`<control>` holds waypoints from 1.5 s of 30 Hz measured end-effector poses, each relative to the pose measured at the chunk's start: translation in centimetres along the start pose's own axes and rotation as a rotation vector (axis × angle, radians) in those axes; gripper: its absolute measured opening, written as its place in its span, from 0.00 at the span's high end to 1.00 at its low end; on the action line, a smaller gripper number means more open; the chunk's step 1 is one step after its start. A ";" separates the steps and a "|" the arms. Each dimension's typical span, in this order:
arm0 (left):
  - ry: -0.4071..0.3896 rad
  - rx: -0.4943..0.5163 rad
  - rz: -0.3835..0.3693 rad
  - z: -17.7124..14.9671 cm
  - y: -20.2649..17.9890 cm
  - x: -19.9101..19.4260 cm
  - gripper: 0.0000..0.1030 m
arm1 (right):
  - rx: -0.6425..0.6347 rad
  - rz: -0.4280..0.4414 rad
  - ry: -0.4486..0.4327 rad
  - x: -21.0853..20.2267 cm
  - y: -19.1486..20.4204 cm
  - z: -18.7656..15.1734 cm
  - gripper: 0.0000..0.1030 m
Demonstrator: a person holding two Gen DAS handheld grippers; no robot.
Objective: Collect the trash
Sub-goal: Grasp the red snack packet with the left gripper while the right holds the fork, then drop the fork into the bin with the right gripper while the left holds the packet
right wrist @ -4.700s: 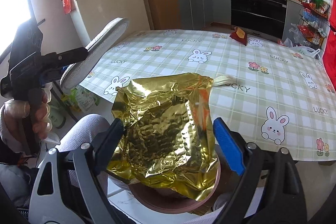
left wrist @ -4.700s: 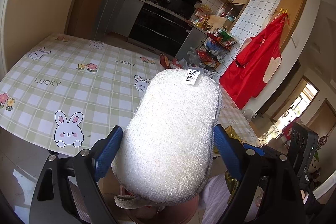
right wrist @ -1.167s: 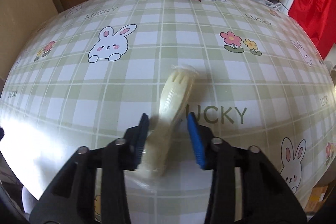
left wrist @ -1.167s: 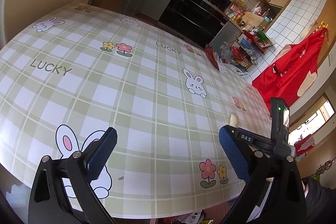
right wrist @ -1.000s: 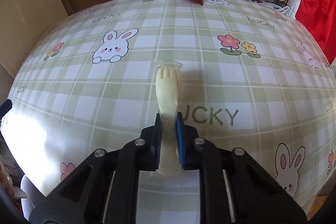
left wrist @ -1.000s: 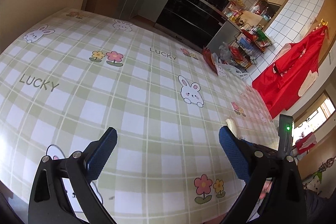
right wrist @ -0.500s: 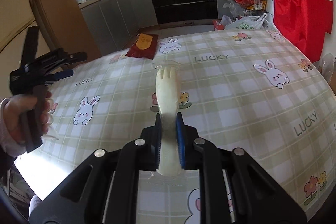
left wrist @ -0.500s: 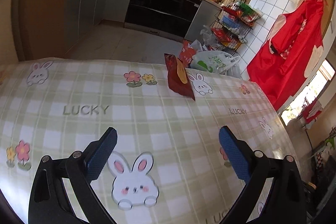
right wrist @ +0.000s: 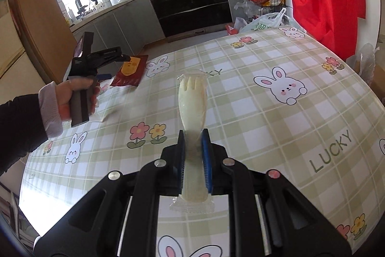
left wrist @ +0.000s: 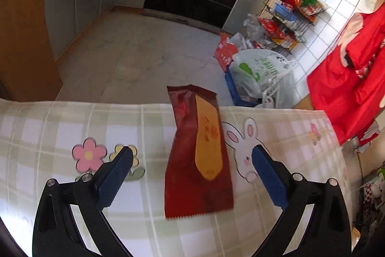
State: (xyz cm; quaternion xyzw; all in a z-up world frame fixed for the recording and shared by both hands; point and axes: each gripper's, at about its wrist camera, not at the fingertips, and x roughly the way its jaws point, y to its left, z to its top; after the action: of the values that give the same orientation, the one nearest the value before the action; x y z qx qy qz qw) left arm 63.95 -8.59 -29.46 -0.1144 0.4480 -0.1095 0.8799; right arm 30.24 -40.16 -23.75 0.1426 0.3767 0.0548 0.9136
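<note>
Dark-red snack wrapper (left wrist: 198,153) lies flat at the table (left wrist: 60,127) edge, framed between the wide-apart left claw (left wrist: 191,157) for a pinch; beyond it, the right claw (right wrist: 194,145) is clamped on a wrapped plastic fork (right wrist: 192,98), held aloft for carrying off.

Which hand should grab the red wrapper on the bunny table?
The left hand-held gripper: it is open, with the red wrapper between its fingers. The right hand-held gripper is shut on the wrapped fork.

The wrapper (left wrist: 198,155) lies at the worktop's (left wrist: 60,127) far edge, overhanging it, between the left hand-held gripper's (left wrist: 192,155) spread fingers. The fork (right wrist: 192,98) juts forward from the right hand-held gripper (right wrist: 193,136), above the worktop.
</note>
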 end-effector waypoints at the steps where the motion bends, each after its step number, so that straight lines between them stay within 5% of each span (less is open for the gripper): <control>1: 0.017 0.000 0.005 0.3 -0.1 0.7 0.16 | 0.006 -0.002 0.002 0.1 -0.3 0.0 0.84; 3: 0.054 -0.001 0.023 0.5 -0.1 1.7 0.30 | 0.020 -0.007 0.008 0.2 -0.9 -0.1 0.84; 4: 0.068 0.004 0.035 0.5 -0.1 2.0 0.56 | 0.025 -0.010 0.010 0.2 -1.1 -0.2 0.84; 7: 0.046 0.026 0.040 0.3 -0.6 1.0 0.77 | 0.035 -0.010 0.010 -0.2 -1.4 -0.4 0.84; 10: 0.042 0.042 0.029 -0.1 -0.7 -0.8 0.86 | 0.034 -0.002 0.004 -0.9 -0.9 -0.6 0.84; 23: -0.079 0.224 -0.076 -5.8 -3.6 -17.6 0.88 | -0.067 0.080 -0.028 -8.5 5.3 -1.4 0.84; 30: -0.062 0.221 -0.024 -13.2 -3.2 -26.8 0.88 | -0.116 0.140 -0.038 -13.1 8.4 -3.2 0.84; 45: -0.153 0.294 -0.077 -28.8 -2.5 -42.6 0.88 | -0.241 0.202 -0.027 -21.3 14.0 -9.3 0.84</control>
State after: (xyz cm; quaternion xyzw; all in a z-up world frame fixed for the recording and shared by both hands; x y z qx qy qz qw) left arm 15.88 -1.35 -12.68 -0.0095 0.3540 -0.1985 0.9139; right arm 8.64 -29.15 -11.45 0.0700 0.3387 0.1894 0.9190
